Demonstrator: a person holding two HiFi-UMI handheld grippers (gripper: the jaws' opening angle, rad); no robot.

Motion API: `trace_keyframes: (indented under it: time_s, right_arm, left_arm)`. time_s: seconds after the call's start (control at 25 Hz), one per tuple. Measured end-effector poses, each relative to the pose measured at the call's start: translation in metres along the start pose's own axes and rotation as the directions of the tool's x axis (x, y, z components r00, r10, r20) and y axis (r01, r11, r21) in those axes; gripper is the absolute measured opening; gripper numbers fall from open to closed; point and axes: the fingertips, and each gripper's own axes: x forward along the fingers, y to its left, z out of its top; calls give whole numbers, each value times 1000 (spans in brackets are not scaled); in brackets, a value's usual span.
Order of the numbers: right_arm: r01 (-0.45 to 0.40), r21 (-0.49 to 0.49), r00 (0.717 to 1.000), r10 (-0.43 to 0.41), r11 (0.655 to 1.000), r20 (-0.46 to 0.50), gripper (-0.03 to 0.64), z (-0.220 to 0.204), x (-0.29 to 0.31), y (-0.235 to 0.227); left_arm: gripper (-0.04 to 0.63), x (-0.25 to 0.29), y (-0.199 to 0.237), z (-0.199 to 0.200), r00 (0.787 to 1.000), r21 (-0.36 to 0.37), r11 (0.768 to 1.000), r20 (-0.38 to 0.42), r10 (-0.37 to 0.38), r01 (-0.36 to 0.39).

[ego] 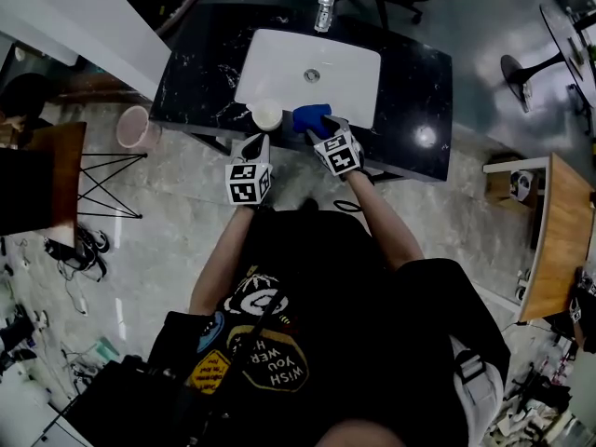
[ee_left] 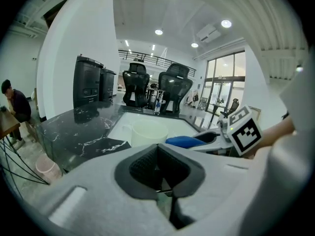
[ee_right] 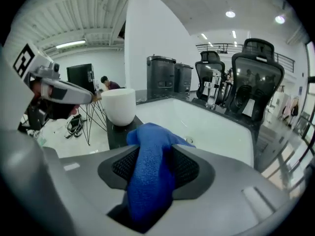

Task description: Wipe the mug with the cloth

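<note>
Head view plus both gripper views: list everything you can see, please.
counter: one, black marbled, top middle of the head view
sink: one, white, set in the counter
mug: one, white, on the counter at the sink's near left corner
cloth: one, blue, between the right gripper's jaws
bottle: one, clear, behind the sink
bin: one, pink, floor left of counter
office chairs: two, black, beyond the counter
left gripper: one, grey, jaws together, empty
right gripper: one, grey, jaws apart, cloth between them
</note>
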Motion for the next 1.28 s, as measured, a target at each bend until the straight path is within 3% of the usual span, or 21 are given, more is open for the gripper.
trace_keyframes:
  time_s: [0.12,0.2,0.28,0.36,0.44,0.56,0.68,0.88,1.0,1.08,1.2,1.28]
  right_arm:
    - [-4,-102,1000,3,995,-14,106,-4,-1,5]
    - [-51,-109,998,48,993,-27,90,-6,-2,11]
    - [-126,-46,992,126,991,0,87,-2,-8,19]
    - [-191,70,978,184,979,100,86,17,-17,17]
    - [-179,147,972,152,973,177,84,47,-20,2]
    - [-118,97,983,102,988,150,84,78,-6,-10]
    - [-158,26,985,156,987,81,84,76,11,10]
    - [-366,-97,928,371,926,42,84,37,-15,92]
    - [-439,-97,893,446,893,65,84,28,-34,112]
    - [-392,-64,912,396,918,103,84,37,-39,92]
    - [-208,4,967,205,978,152,84,64,-33,37]
    - [-118,44,982,109,992,157,84,82,-23,12]
  left_arm:
    - [3,0,7,-8,1000,-30,999,-13,13,-13]
    - [3,1,9,-9,1000,-38,999,-16,18,-19]
    - [3,0,9,-7,1000,-42,999,-11,24,-24]
    - [3,-2,11,-4,1000,-49,998,-3,31,-31]
    - [3,-1,22,-1,999,-57,997,1,47,-47]
    - [3,5,42,5,997,-87,993,4,81,-80]
    - [3,14,51,3,997,-121,990,-17,75,-77]
    - [3,21,41,-1,999,-116,992,-39,36,-41]
    - [3,21,41,-6,998,-129,991,-50,30,-36]
    - [3,19,41,-5,998,-130,991,-46,33,-39]
    - [3,16,41,-3,998,-126,991,-38,43,-48]
    - [3,15,41,-2,998,-125,991,-34,46,-50]
